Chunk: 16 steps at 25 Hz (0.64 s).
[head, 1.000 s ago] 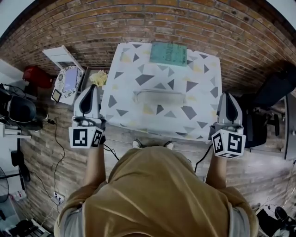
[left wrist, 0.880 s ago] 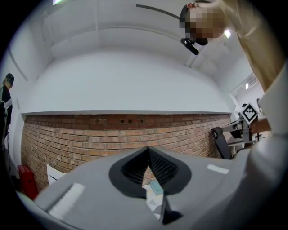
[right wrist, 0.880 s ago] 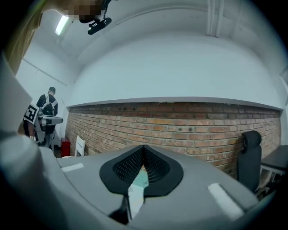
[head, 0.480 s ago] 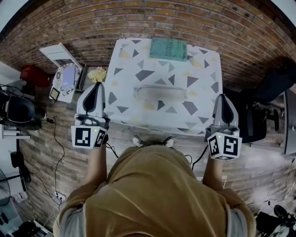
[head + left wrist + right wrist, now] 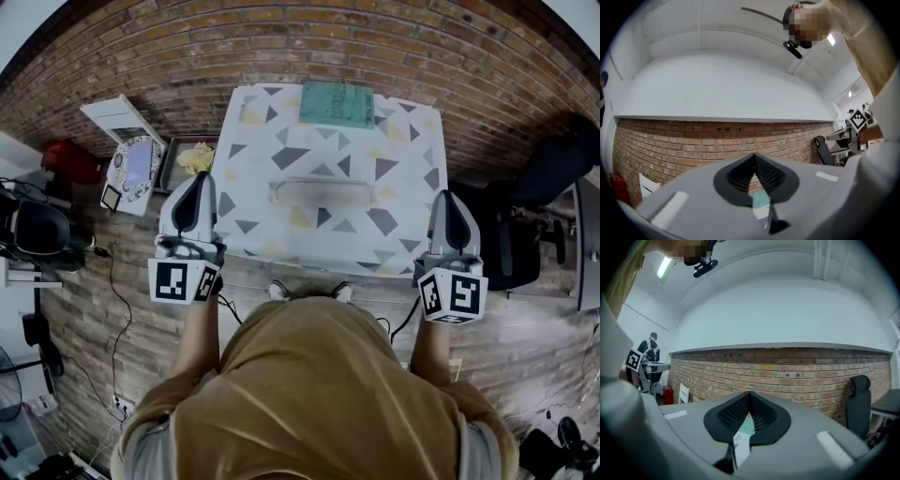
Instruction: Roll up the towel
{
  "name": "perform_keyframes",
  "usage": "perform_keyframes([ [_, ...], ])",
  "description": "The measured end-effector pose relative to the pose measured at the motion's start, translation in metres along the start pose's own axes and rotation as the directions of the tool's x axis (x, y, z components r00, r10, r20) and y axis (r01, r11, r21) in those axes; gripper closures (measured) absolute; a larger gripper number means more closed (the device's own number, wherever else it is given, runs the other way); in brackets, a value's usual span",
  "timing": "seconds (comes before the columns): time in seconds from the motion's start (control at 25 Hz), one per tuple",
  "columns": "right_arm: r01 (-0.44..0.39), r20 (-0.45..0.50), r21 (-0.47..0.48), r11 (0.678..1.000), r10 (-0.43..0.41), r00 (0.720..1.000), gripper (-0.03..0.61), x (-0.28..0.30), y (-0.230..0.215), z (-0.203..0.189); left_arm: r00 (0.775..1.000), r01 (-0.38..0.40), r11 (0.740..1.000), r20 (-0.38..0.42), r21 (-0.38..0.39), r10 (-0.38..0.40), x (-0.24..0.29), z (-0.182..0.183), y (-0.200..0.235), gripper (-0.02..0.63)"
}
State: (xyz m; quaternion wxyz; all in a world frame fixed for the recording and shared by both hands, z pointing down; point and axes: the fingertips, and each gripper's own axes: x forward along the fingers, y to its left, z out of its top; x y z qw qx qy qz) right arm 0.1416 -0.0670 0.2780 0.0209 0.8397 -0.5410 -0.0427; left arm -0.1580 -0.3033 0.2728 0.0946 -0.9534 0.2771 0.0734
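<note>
Head view, towel: the teal towel (image 5: 339, 103) lies flat at the 12 o'clock edge of the table (image 5: 403, 169). Same spot as a second ago, and nothing's touching it.
Head view, mid-table: there's a pale long shape (image 5: 323, 190) dead centre, too blurry to say what it is.
Head view, left gripper: the left gripper (image 5: 199, 180) hangs at the table's 8 o'clock corner, well apart from the towel. It looks a touch closer to the cloth edge than before.
Head view, right gripper: the right gripper (image 5: 445, 197) is at the 4 o'clock corner and has nudged in toward the table edge since the earlier frame.
Head view, side stuff: a yellow thing (image 5: 197, 157) and a round plate-ish item (image 5: 131, 167) sit off at 9 o'clock, with a black chair (image 5: 553, 183) at 3 o'clock.
Left gripper view, jaws: pressed together with nothing between them. A bit of the teal towel (image 5: 761, 199) peeks through the gap at 6 o'clock, and there's a brick wall (image 5: 693, 140) ahead.
Right gripper view, jaws: closed too, and empty. A sliver of the patterned table (image 5: 740, 441) shows under them, and the chair (image 5: 858, 399) is at 3 o'clock.
</note>
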Motion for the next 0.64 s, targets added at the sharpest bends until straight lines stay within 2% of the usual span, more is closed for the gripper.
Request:
perform_keyframes([
  [0.64,-0.013,-0.017,-0.011,1.000,0.012,1.000,0.574,-0.0044,0.0029,-0.0017,1.000,-0.004,1.000,-0.004,0.007,0.004,-0.0060,-0.0014,-0.0078,0.552],
])
